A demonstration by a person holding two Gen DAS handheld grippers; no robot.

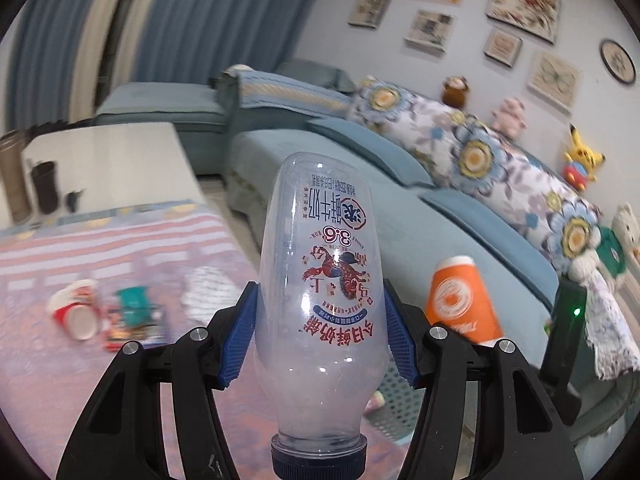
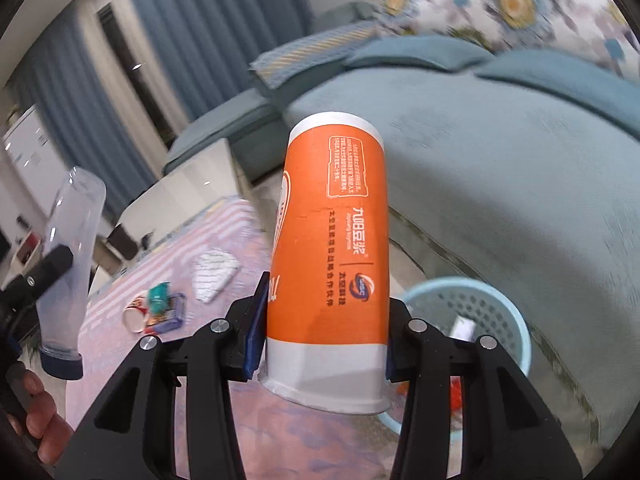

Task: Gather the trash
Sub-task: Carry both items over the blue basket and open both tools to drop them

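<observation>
My left gripper is shut on a clear plastic milk bottle with a dark blue cap, held cap toward the camera; it also shows in the right wrist view. My right gripper is shut on an orange paper cup, rim toward the camera; the cup also shows in the left wrist view. A light blue perforated trash basket stands on the floor just right of and below the orange cup. On the striped tablecloth lie a red-and-white paper cup, snack wrappers and a white crumpled tissue.
A blue sofa with floral cushions and plush toys fills the right side. A dark cup stands at the table's far end. Blue curtains hang behind. The basket holds some trash, partly hidden behind my right gripper.
</observation>
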